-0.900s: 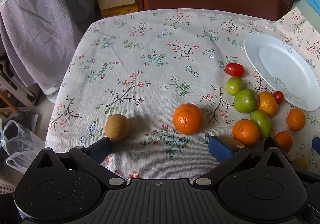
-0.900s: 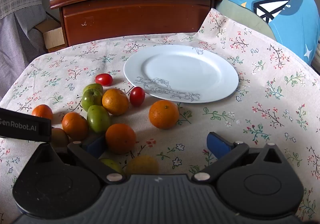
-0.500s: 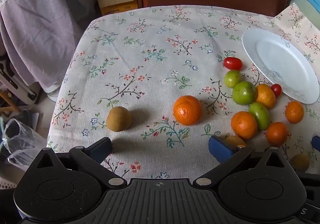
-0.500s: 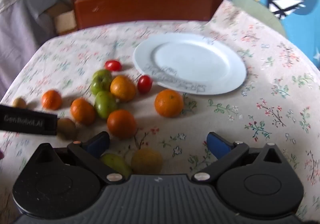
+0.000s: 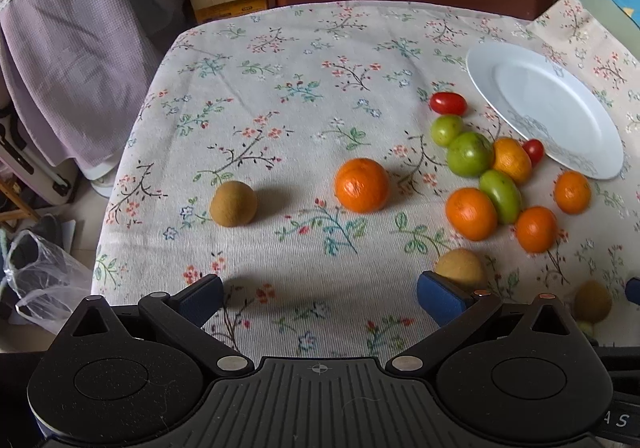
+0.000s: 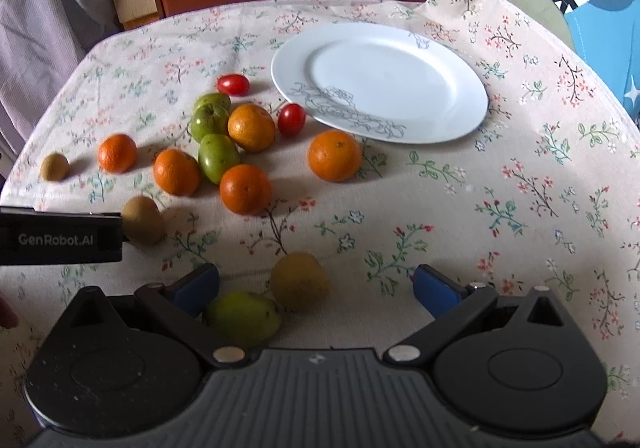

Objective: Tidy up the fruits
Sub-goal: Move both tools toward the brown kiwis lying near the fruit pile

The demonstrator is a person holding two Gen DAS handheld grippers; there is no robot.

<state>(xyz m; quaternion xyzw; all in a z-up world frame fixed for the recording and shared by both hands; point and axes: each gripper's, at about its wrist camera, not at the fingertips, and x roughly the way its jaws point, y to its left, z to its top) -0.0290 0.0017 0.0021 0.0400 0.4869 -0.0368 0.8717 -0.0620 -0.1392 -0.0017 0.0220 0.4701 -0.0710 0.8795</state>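
Both tongs spread wide, nothing held. Left tongs [image 5: 320,300] hang over bare cloth at the near edge of the tabletop [image 5: 304,60]; right tongs [image 6: 316,288] sit above a brown fruit [image 6: 299,280] and a yellow-green fruit [image 6: 243,318], neither pad touching.

Fruit is scattered left of the empty white plate [image 6: 460,120]: oranges, green fruits, two cherry tomatoes bunched together, one lone orange [image 5: 362,185] mid-table, one brown fruit [image 5: 233,203] far left.

Step in hand looks like picking a first fruit for the plate (my read, nothing committed yet).

How I'd do it:
- right side takes the brown fruit under it, closest and clear on its right
- centre the pads on the widest part, or it'll roll out
- close gently, the skin may bruise
- avoid nudging the yellow-green one beside it
- left side takes the lone orange, no neighbours to knock
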